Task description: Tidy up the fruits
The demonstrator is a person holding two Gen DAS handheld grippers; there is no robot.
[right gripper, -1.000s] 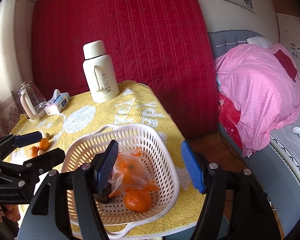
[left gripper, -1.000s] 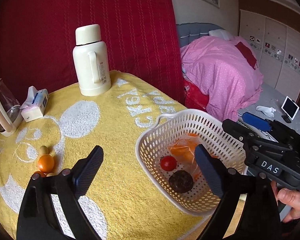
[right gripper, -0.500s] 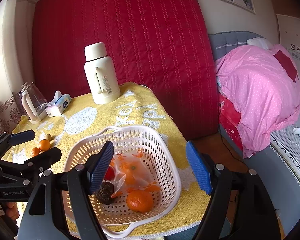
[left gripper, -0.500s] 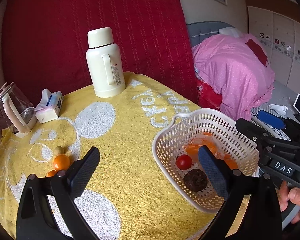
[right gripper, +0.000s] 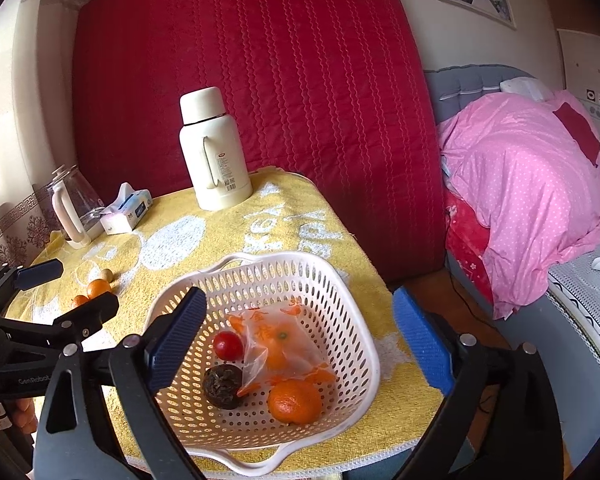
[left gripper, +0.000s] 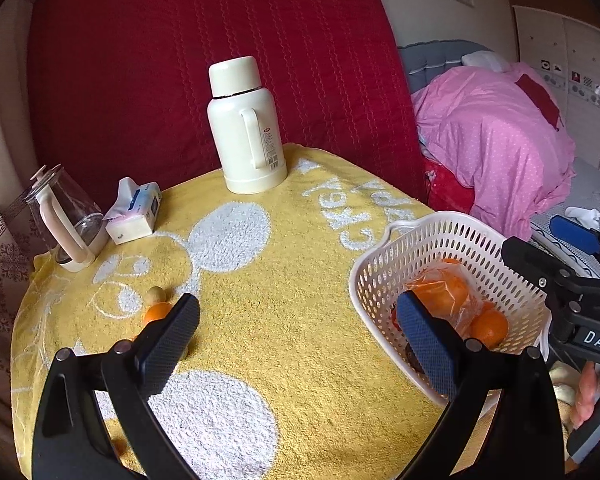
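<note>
Right tool [right gripper: 300,344] has just spread wide, released above round perforated plastic basket [right gripper: 352,304]; left tool [left gripper: 296,336] released

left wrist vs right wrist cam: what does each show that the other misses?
Only the left wrist view: the hand on the right gripper's handle, and a white-and-blue thing on the grey bed cover.

Only the right wrist view: the red fruit and the dark round lump in the basket, both in plain sight.

Both: thermos, glass kettle, tissue pack, small oranges on the yellow towel, bagged orange, loose orange, and open, empty fingers.
</note>
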